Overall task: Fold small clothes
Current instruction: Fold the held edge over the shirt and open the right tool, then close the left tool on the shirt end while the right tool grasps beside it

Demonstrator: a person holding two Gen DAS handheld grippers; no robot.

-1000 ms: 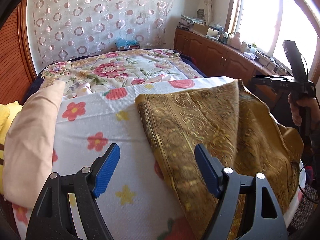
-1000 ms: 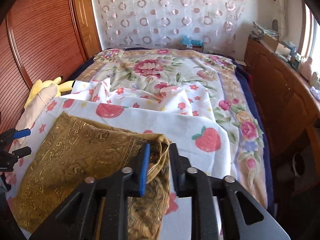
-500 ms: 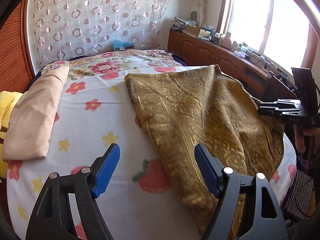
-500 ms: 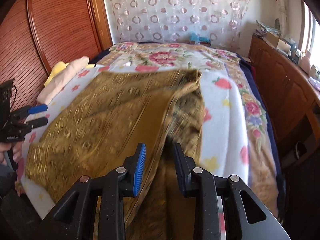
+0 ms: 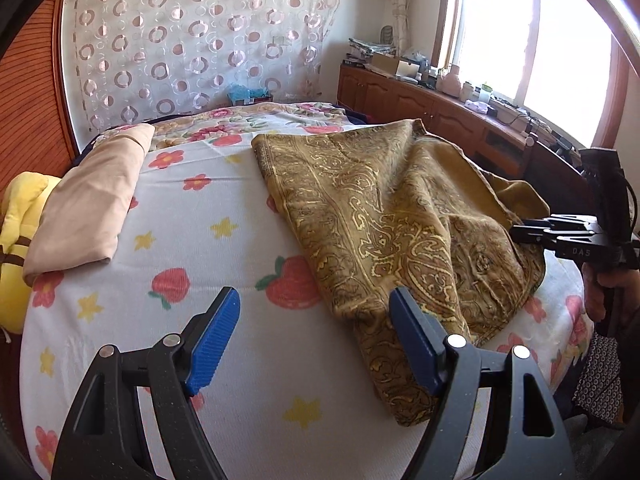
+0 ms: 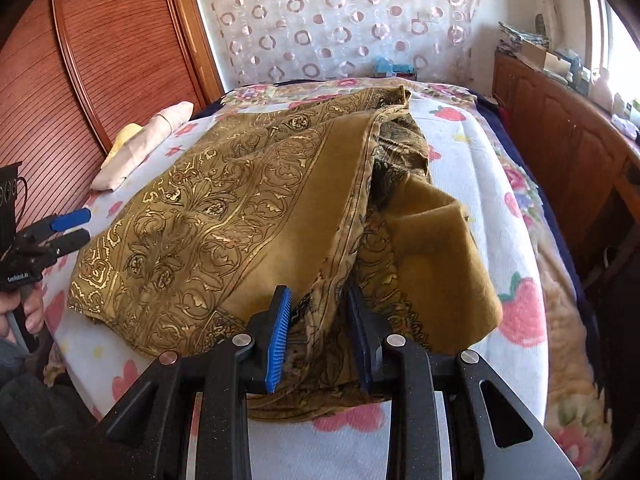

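A gold patterned cloth [image 5: 380,208] lies rumpled across the right half of the bed, one corner hanging over the near edge. My left gripper [image 5: 316,338] hovers open above the bed sheet just left of that corner, with nothing between its blue pads [image 5: 216,336]. My right gripper [image 6: 320,336] is shut on a bunched edge of the gold cloth [image 6: 224,216], whose plain underside is folded up beside it. In the left wrist view the right gripper [image 5: 520,232] sits at the cloth's right edge, held by a hand. In the right wrist view the left gripper [image 6: 76,226] shows at far left.
A folded beige cloth [image 5: 92,200] lies at the bed's left side beside a yellow plush toy [image 5: 16,216]. The white flowered sheet [image 5: 200,240] covers the bed. A wooden cabinet [image 5: 420,100] with clutter runs under the window on the right; a wooden wardrobe [image 6: 100,40] stands left.
Both grippers have drawn back toward the near end of the bed. The right gripper dragged the gold cloth along, and it now lies more spread out. The left gripper stayed open.
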